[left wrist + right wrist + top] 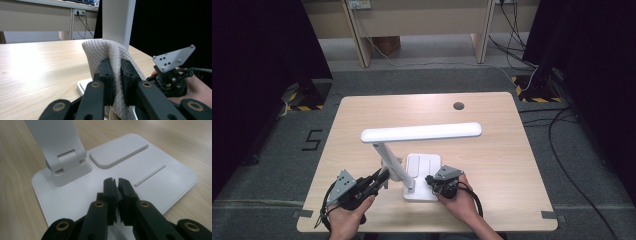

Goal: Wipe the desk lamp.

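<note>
1. Wood table [492, 150] carried the white desk lamp [422, 132], standing just ahead of both my hands.
2. Lamp base [160, 182] sat under my right gripper [115, 182], jaws closed with nothing between them, tips pressing down on the plate to steady it, I judged.
3. Quilted beige cloth [100, 55] was pinched in my left gripper [115, 72], right against the lamp's arm [389, 162].
4. Step: wiping the arm. Next: slide the cloth along it, base kept pinned.
</note>
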Tool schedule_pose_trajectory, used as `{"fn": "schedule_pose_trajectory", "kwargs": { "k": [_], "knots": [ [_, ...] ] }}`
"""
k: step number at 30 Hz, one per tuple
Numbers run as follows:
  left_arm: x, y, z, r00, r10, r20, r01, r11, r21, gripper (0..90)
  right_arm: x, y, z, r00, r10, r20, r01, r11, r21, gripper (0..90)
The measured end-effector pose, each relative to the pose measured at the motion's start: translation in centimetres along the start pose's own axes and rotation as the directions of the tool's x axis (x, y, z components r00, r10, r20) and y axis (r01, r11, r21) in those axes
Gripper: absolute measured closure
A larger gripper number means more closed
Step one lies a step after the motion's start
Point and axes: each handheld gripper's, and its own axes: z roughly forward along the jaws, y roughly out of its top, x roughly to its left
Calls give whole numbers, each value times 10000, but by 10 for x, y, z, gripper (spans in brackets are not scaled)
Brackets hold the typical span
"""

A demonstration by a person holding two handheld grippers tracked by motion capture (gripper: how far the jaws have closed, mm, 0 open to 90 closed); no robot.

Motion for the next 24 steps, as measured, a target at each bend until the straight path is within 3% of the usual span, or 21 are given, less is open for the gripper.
{"fn": "schedule_pose_trajectory", "kwargs": {
  "k": [24],
  "knots": [
    [1, -17, 8, 9999, -132, 53, 129, 9980, 620, 811, 0, 0, 0, 10000, 70, 14, -70, 10000, 22, 851]
  ]
}}
